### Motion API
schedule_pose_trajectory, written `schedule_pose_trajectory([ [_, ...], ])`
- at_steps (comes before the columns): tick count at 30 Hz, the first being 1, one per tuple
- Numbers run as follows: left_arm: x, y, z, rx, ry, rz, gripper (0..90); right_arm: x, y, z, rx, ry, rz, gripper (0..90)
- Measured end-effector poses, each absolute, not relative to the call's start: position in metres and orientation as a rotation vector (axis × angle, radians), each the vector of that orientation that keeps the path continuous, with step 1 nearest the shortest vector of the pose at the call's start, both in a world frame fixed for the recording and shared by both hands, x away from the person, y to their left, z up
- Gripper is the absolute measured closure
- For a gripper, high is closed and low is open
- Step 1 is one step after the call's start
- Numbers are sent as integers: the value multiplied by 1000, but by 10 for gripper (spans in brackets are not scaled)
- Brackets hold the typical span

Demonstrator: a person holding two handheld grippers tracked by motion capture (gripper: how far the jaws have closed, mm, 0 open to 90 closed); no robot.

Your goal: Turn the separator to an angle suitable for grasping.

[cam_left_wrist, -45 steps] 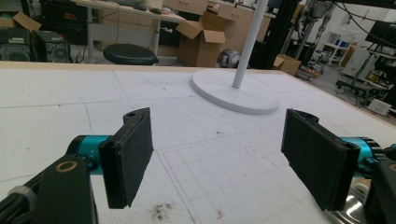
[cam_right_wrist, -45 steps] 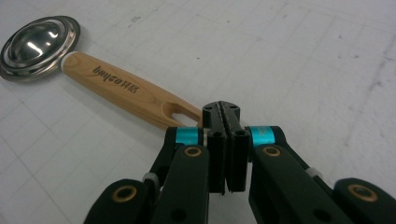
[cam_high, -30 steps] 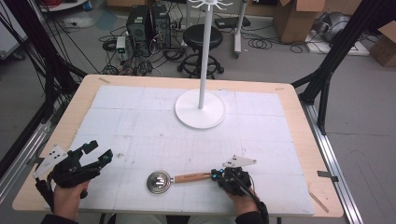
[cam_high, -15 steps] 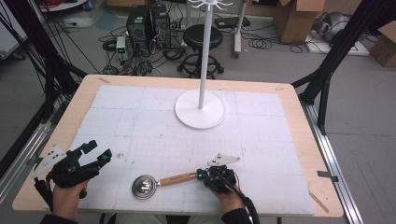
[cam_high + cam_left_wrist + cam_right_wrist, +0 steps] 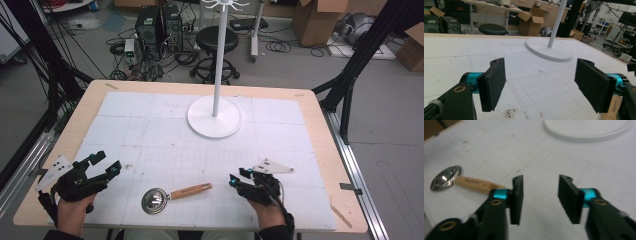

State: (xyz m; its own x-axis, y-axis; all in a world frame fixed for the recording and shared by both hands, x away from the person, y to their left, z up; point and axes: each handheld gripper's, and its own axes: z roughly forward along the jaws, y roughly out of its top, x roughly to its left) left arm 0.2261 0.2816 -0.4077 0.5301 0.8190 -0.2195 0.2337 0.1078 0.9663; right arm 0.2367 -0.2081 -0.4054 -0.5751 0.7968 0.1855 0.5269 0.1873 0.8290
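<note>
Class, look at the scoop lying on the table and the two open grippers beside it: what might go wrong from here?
1. The scoop lies loose near the table's front edge; a knock from the right gripper, whose jaws have just been opening with nothing between them, might push it off.
2. Its wooden handle looks round, so a regrasp may roll it.
3. The left gripper, open, hovers close by; both reaching in could collide.
</note>
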Motion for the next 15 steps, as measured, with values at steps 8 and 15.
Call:
schedule_pose_trajectory([
  [8,225,276,-406,1463,916,504,309,213,-262,-383,1282,1937,1347,326],
  [15,224,267,-402,1490,840,458,302,194,-288,-378,1071,1880,1290,216],
])
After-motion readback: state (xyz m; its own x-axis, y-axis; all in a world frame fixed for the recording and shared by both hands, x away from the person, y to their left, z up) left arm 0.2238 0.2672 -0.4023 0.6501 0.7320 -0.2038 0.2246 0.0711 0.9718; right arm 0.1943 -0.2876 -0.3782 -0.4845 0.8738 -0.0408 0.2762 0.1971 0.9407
